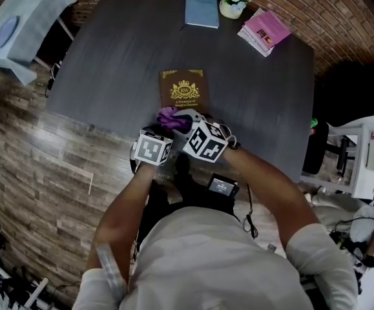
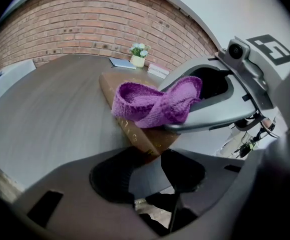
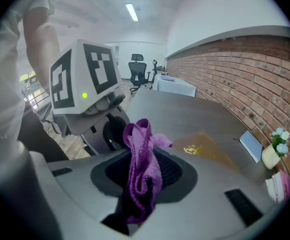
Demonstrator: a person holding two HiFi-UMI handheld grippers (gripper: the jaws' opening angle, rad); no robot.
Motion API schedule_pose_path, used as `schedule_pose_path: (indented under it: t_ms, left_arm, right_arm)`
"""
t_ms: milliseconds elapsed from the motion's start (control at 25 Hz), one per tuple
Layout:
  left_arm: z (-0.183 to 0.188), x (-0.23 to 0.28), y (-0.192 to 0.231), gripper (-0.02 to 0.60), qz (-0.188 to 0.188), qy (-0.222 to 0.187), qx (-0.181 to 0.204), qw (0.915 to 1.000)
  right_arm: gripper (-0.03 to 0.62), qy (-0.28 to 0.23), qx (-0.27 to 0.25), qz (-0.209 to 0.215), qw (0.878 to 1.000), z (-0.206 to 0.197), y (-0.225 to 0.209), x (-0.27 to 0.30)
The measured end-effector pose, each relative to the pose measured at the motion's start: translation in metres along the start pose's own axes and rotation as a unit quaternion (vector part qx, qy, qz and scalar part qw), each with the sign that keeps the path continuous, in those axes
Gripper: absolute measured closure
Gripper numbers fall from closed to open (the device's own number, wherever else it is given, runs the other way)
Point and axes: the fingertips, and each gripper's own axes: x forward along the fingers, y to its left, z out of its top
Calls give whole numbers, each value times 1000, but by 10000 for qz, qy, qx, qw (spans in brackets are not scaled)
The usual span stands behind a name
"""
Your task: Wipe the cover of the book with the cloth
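A brown book (image 1: 184,89) with a gold crest lies flat near the front edge of the dark table (image 1: 109,63). A purple knitted cloth (image 1: 172,117) hangs over the book's near edge, bunched in my right gripper (image 1: 187,123), which is shut on it. In the right gripper view the cloth (image 3: 143,154) stands up between the black pads, with the book (image 3: 205,151) beyond. My left gripper (image 2: 147,171) sits at the book's near corner (image 2: 142,136); that corner is wedged between its fingertips, which touch both edges. From there the cloth (image 2: 155,104) drapes on the cover.
At the table's far side lie a blue-grey notebook (image 1: 201,10), a small pot of flowers (image 1: 232,2) and a stack of pink books (image 1: 264,31). A white side table (image 1: 19,24) stands far left, a black office chair (image 1: 354,95) to the right.
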Motion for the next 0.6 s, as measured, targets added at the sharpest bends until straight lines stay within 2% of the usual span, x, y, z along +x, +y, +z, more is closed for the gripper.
schedule_pose_path:
  t_ms: [280, 600]
  left_arm:
    - [1, -2, 0, 405, 12, -7, -20, 10000]
    - [-2, -6, -1, 426, 6, -175, -219, 9996]
  right_arm:
    - [485, -26, 384, 294, 9988, 0, 13, -6]
    - [484, 17, 849, 670, 9941, 1, 24, -11]
